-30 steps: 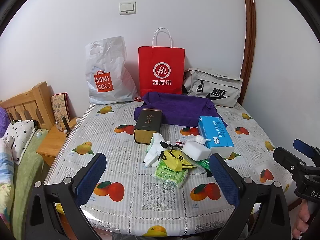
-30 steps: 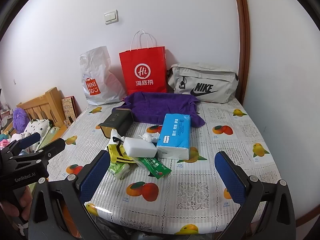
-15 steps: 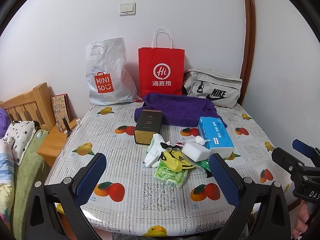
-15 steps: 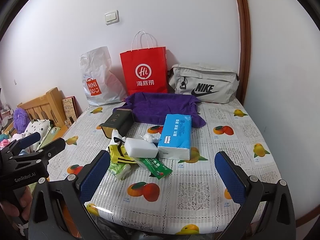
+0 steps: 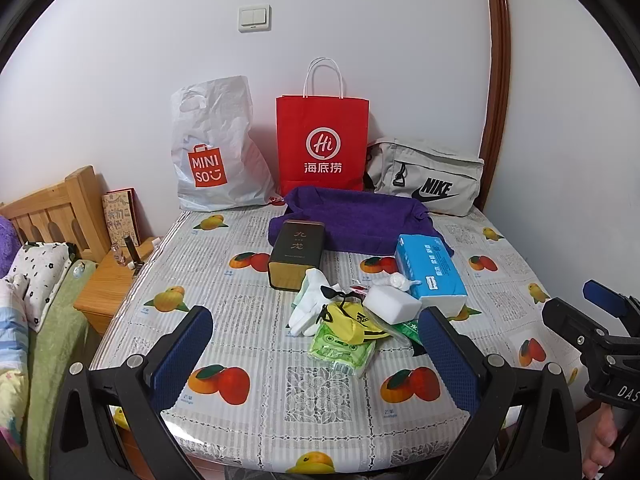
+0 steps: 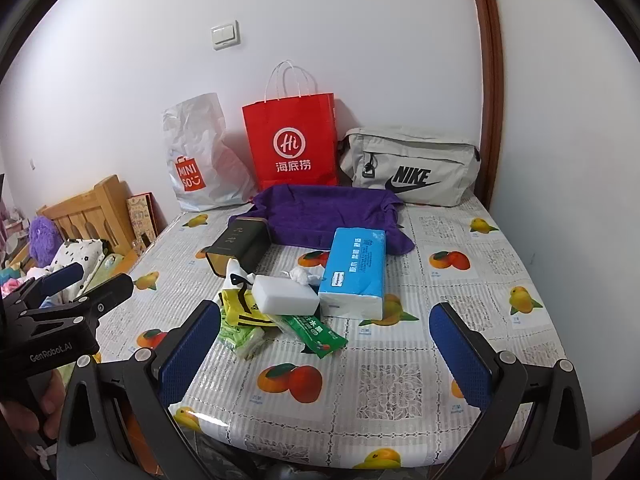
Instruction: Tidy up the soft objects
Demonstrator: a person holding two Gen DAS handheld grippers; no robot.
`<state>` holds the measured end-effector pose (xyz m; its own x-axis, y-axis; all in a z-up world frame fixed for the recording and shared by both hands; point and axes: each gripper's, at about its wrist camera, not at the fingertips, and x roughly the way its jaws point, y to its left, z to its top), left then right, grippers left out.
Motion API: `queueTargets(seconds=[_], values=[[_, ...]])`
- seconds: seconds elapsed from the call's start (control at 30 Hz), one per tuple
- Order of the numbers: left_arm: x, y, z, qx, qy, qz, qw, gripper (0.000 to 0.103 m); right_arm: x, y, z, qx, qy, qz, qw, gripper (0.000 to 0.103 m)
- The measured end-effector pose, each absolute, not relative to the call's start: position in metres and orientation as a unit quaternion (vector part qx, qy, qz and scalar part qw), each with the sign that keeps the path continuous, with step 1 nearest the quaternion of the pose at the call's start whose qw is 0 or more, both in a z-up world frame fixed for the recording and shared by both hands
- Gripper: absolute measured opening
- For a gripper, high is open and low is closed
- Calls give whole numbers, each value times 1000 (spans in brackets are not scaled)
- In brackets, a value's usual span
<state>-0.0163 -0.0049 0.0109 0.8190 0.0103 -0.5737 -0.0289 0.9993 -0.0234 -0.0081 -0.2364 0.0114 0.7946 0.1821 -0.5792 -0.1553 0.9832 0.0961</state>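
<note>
A heap of soft things lies mid-table: a blue tissue pack (image 5: 432, 274) (image 6: 354, 272), a white sponge block (image 5: 392, 300) (image 6: 285, 295), a yellow cloth (image 5: 354, 318) (image 6: 244, 310), white gloves (image 5: 310, 302), a green wipes pack (image 5: 342, 350) (image 6: 240, 338) and a green sachet (image 6: 316, 330). A purple towel (image 5: 356, 220) (image 6: 320, 212) lies behind. My left gripper (image 5: 316, 356) is open and empty above the near table edge. My right gripper (image 6: 324, 354) is open and empty, short of the heap.
A dark tea tin (image 5: 296, 254) lies beside the heap. A Miniso bag (image 5: 216, 148), a red paper bag (image 5: 322, 144) and a grey Nike bag (image 5: 428, 178) stand against the wall. A bed and wooden nightstand (image 5: 108, 284) are left of the table (image 5: 248, 360).
Both grippers have drifted slightly; the views shift a little. Nothing on the table has moved.
</note>
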Motion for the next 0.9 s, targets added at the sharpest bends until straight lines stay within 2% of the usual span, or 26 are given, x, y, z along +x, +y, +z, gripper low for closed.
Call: queueTargets(seconds=[0.53, 0.9], values=[[-3, 3, 14, -20, 300, 1, 954, 103, 2, -241, 3, 32, 322, 90, 942, 103], [38, 14, -45, -30, 358, -17, 933, 103, 30, -248, -35, 33, 350, 89, 932, 103]])
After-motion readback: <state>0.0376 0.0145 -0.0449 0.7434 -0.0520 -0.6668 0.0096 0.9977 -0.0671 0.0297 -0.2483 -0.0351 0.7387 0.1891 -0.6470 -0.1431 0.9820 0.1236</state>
